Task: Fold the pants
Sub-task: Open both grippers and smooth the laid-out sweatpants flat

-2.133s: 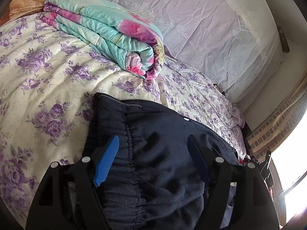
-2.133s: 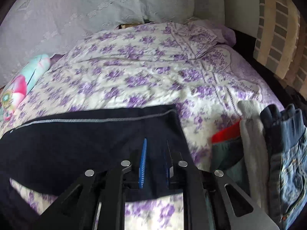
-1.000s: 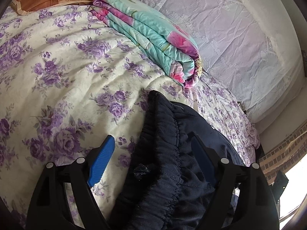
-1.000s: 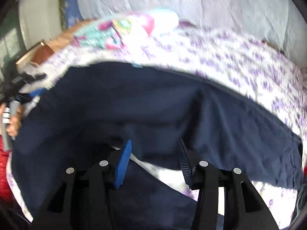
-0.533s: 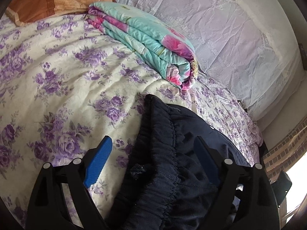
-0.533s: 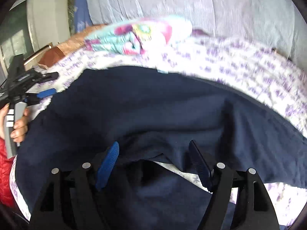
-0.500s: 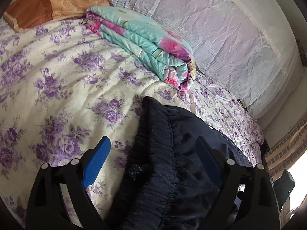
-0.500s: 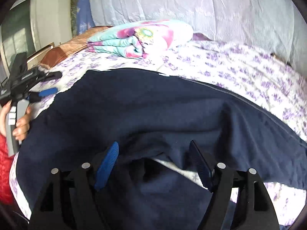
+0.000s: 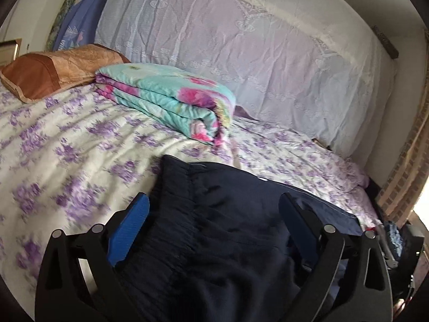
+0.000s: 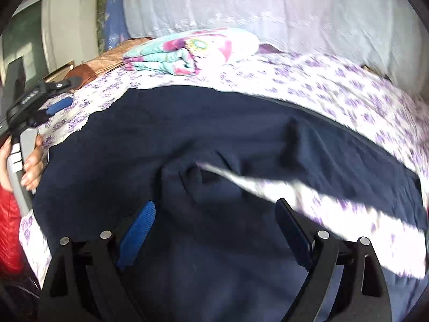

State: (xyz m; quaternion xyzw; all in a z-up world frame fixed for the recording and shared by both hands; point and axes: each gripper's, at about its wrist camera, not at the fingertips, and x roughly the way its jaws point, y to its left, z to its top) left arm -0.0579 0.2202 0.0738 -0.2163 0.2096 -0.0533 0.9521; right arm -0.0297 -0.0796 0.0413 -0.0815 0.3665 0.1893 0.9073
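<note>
Dark navy pants [image 9: 222, 228] lie spread on a bed with a purple-flowered sheet [image 9: 67, 145]. In the left wrist view the elastic waistband lies between the open blue fingers of my left gripper [image 9: 214, 214], which holds nothing. In the right wrist view the pants [image 10: 187, 134] stretch across the bed, with a strip of sheet showing between the two legs. My right gripper [image 10: 217, 217] is open over the crotch area and holds nothing. My left gripper also shows in the right wrist view [image 10: 51, 102], at the far left, in a hand.
A folded turquoise and pink quilt [image 9: 171, 102] lies at the back of the bed. A brown pillow [image 9: 53, 72] sits at the back left. A pale lace-covered headboard [image 9: 254, 53] stands behind. Other clothes [image 9: 394, 236] lie at the right edge.
My right gripper let go of the leg hem, swung left over the crotch and opened wide. My left gripper stayed open by the waistband and shifted slightly.
</note>
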